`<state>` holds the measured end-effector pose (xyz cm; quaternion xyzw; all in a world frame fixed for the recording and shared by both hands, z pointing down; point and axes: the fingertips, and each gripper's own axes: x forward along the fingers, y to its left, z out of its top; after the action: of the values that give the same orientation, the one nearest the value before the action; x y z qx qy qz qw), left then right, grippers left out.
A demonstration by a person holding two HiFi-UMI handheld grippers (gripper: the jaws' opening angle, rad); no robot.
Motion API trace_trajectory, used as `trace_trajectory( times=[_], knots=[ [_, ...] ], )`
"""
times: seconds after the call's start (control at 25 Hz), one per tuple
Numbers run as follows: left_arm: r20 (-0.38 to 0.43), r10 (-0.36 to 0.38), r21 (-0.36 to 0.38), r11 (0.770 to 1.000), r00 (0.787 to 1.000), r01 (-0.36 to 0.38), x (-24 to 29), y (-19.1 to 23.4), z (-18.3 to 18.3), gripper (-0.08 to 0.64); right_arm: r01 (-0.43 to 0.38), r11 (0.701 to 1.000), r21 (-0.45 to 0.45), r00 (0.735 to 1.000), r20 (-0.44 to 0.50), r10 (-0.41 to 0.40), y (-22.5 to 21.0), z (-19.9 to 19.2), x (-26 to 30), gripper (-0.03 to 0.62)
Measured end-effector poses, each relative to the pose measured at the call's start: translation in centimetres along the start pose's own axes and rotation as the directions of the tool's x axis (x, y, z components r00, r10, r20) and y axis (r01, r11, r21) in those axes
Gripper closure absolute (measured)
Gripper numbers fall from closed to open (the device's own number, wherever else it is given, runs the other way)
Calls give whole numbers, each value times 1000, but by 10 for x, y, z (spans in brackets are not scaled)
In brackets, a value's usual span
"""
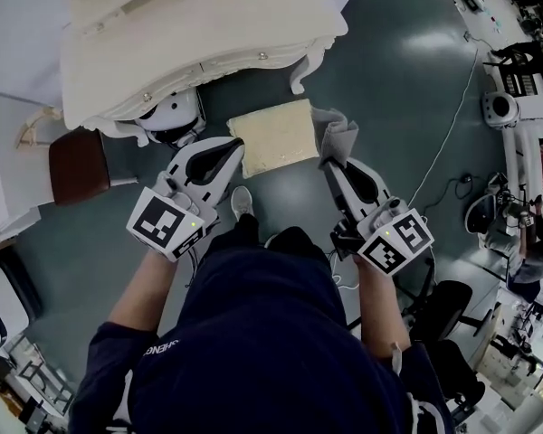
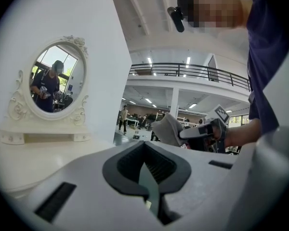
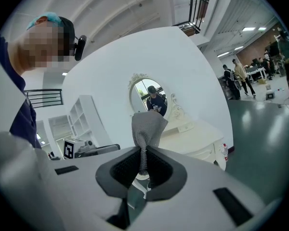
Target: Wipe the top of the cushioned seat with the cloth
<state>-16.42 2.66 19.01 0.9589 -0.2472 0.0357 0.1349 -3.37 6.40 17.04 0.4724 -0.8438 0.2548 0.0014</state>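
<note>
Beside the cushioned seat (image 1: 273,136), the right gripper (image 1: 331,163) pinches the seemingly limp, light cloth (image 1: 337,134) at a bunched fold; the left gripper (image 1: 228,155) is clenched, empty.

A white dressing table (image 1: 190,34) with an oval mirror (image 2: 55,81) stands on the grey-green floor (image 1: 407,89).

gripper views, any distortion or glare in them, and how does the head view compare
Left gripper view and right gripper view: heavy fisheye, black corners, straight lines bowed, a mosaic patch in each; the cloth is sharp. Head view: less bent, with pale light patches glaring on the glossy floor.
</note>
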Motion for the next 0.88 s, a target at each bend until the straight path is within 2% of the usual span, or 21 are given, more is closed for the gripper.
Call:
trace_trajectory(
  times=[0.52, 0.72, 0.88],
  knots=[
    [-36, 59, -48, 997, 998, -61, 19, 56, -24, 552, -31, 1000, 2, 996, -88, 31, -38, -9, 64, 551],
    [-51, 122, -63, 990, 991, -125, 38, 74, -41, 552, -66, 998, -15, 988, -142, 63, -74, -24, 89, 551],
    [-92, 206, -109, 970, 974, -216, 51, 94, -72, 552, -120, 992, -23, 969, -219, 113, -106, -51, 124, 551]
  ],
)
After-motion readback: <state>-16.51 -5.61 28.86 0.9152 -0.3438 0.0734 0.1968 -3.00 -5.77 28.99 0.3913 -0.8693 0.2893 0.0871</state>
